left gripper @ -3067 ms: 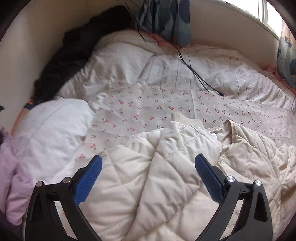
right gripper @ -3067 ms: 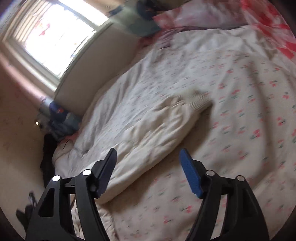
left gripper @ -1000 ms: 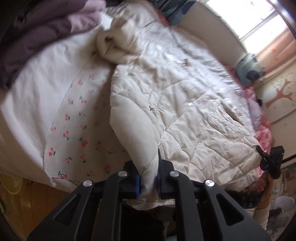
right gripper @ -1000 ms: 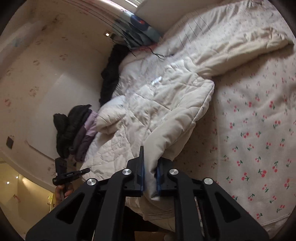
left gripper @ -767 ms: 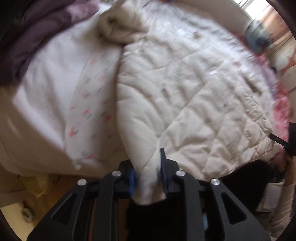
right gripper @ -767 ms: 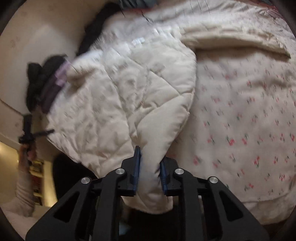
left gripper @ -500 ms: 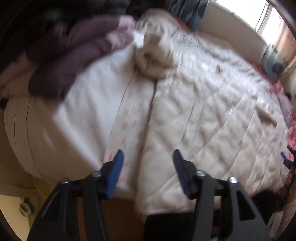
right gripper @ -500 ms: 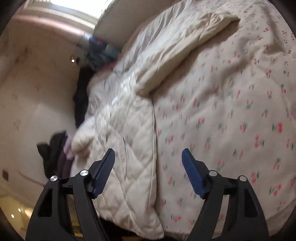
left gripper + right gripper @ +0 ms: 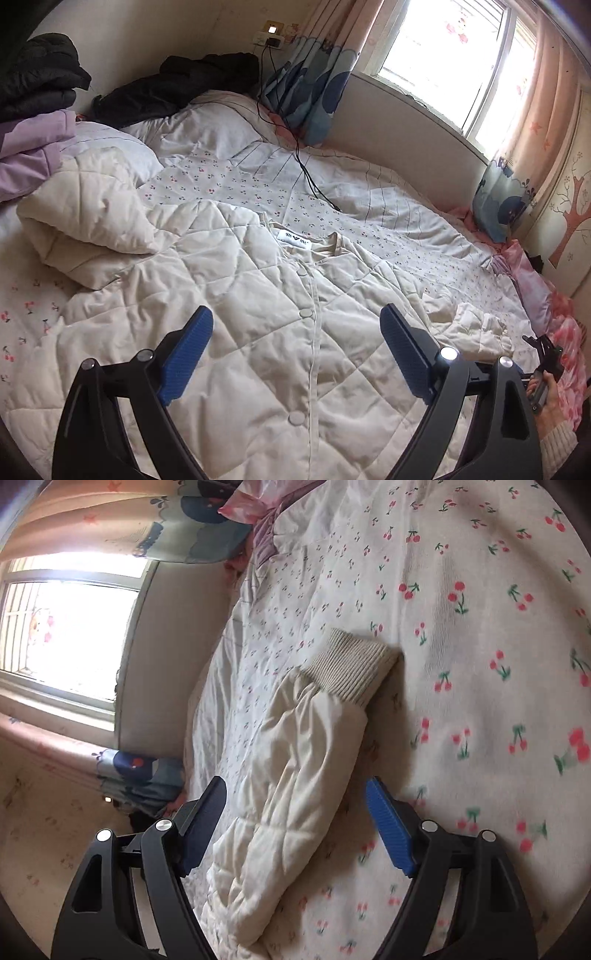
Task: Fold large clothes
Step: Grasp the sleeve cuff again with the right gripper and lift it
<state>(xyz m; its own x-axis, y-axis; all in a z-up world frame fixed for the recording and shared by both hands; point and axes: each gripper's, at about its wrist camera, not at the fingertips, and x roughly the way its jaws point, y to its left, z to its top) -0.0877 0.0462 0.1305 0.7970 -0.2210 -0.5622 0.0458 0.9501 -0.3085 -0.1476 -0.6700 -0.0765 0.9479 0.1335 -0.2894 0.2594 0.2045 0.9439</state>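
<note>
A cream quilted jacket (image 9: 258,295) lies front up on the cherry-print bed (image 9: 229,184), collar toward the window. One sleeve (image 9: 85,229) is bunched at the left; the other sleeve (image 9: 476,328) lies out to the right. My left gripper (image 9: 295,350) is open and empty above the jacket's button line. My right gripper (image 9: 295,819) is open, hovering over that right sleeve (image 9: 295,775), whose ribbed cuff (image 9: 351,668) points away from me. The sleeve runs between the fingers untouched.
Purple and black clothes (image 9: 33,110) are piled at the left. A black garment (image 9: 177,85) and a charging cable (image 9: 295,147) lie near the pillow. Curtains (image 9: 314,74) and a window line the far side. A pink pillow (image 9: 535,280) is at the right.
Both grippers let go of the jacket's hem and opened. The left swung up to face the jacket body; the right moved over the right sleeve.
</note>
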